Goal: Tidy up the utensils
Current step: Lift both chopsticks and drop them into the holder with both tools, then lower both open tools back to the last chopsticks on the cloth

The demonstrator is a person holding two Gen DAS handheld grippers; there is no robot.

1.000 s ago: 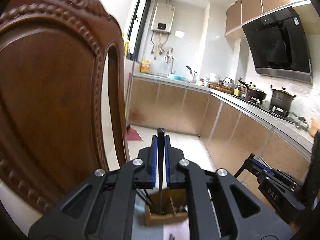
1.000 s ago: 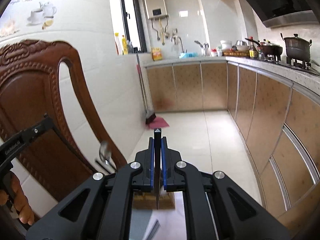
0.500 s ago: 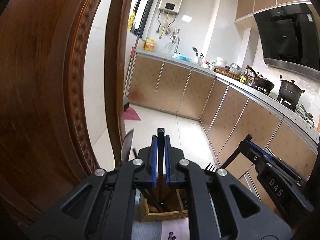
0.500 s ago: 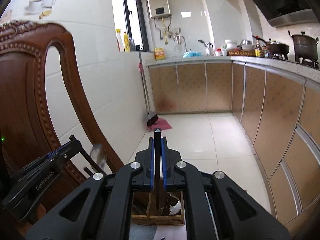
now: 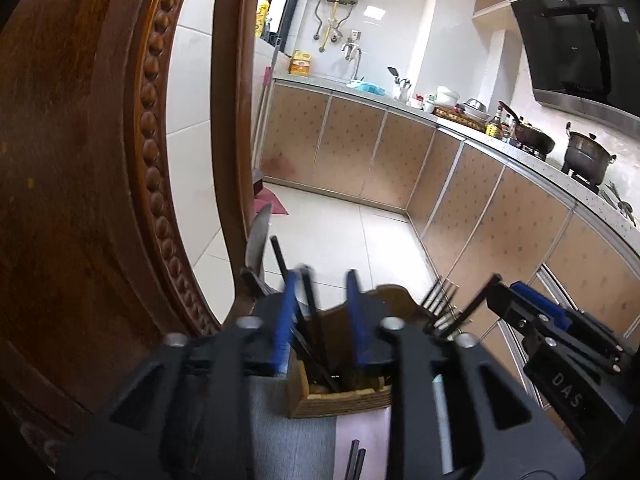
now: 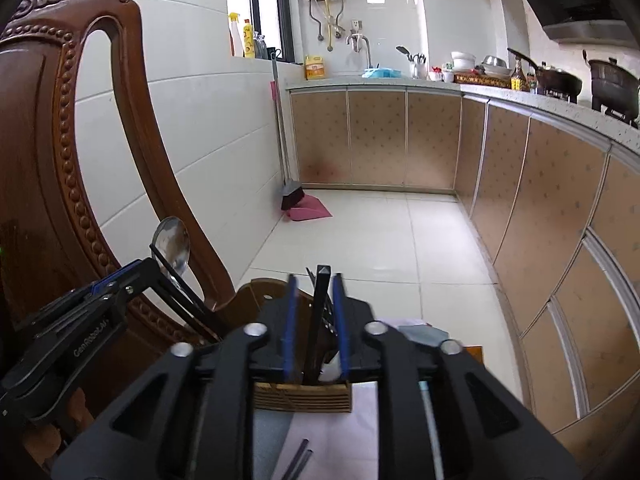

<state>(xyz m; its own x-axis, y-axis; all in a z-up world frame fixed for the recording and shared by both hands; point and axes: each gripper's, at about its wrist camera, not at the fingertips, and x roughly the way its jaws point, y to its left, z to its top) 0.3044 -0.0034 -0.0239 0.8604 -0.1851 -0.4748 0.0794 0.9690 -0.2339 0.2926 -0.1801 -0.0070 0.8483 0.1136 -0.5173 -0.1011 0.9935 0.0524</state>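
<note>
A small wooden utensil box (image 5: 340, 398) stands on the table just ahead; it also shows in the right wrist view (image 6: 304, 396). My left gripper (image 5: 320, 320) is open above the box, and a black chopstick (image 5: 310, 312) stands loose in the box between its jaws. My right gripper (image 6: 314, 316) is open too, with another black chopstick (image 6: 318, 312) standing free between its jaws over the box. A metal spoon (image 6: 173, 244), more chopsticks and a fork (image 5: 438, 300) stand in the box.
A carved wooden chair back (image 5: 92, 160) rises close on the left. A pair of black chopsticks (image 5: 356, 462) lies on the pale mat (image 6: 340, 440) in front of the box. Kitchen cabinets (image 6: 540, 200) and tiled floor lie beyond.
Both grippers came down over the box and opened. The chopsticks they gripped now stand loose in the box.
</note>
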